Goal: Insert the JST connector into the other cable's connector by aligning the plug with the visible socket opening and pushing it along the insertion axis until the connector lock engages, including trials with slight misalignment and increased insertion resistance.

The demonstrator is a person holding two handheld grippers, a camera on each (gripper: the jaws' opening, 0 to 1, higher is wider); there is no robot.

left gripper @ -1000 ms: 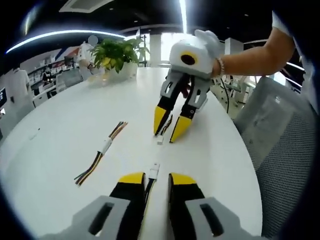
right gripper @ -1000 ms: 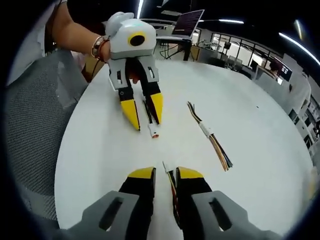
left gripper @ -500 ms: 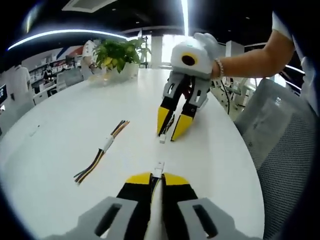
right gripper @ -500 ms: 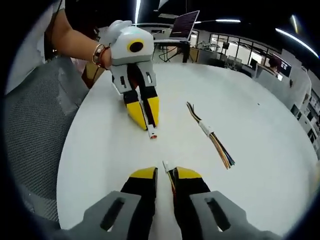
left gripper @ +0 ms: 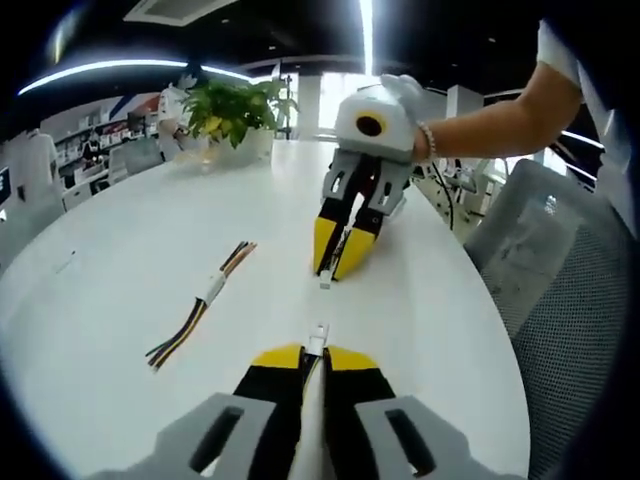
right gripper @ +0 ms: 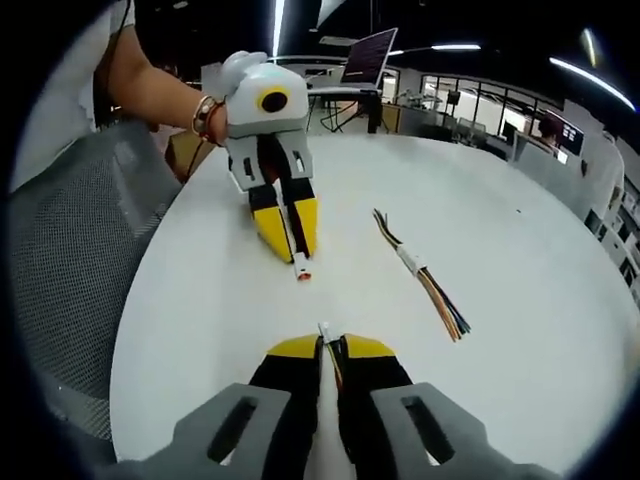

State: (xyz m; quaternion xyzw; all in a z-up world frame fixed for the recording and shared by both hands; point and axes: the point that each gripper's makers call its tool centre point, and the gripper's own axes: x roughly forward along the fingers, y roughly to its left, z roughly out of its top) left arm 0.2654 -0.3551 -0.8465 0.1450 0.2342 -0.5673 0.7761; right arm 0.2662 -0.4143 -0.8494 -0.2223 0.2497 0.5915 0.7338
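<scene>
plug connector (left gripper: 318, 333) sticks out of the left hand-held gripper (left gripper: 310, 357), facing the socket connector (right gripper: 322, 330) in the right hand-held gripper (right gripper: 322, 347) across bare tabletop (left gripper: 120, 290), still apart; both sets of jaws have just clamped on their cables, so alignment comes next.

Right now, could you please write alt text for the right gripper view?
The right gripper, shut on a cable connector, faces the left gripper, which holds the other connector above a white round table. A spare wire bundle lies to the right.
</scene>
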